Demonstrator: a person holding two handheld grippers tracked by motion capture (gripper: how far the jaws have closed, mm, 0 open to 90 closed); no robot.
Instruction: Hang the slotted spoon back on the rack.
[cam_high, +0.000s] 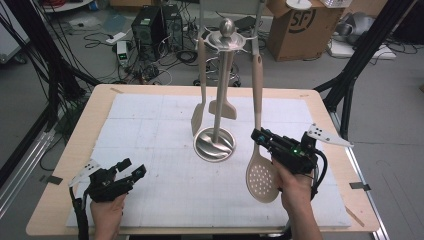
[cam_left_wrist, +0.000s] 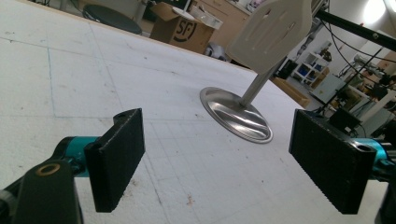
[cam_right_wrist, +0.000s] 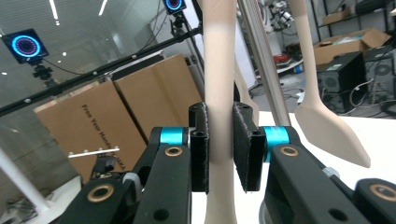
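- My right gripper (cam_high: 261, 136) clamps the slotted spoon (cam_high: 258, 150) handle; long axis upright, bowl down, rack (cam_high: 216, 100) just left.
- My left gripper (cam_high: 131, 169) rests wide open, well apart from it.

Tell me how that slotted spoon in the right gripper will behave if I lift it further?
Probably stiff: the slotted spoon hangs straight from the right gripper, whose pads clamp its handle. Likely light, being thin and perforated. Its smooth, tapering handle may slip, and the bowl may swing toward the stand.
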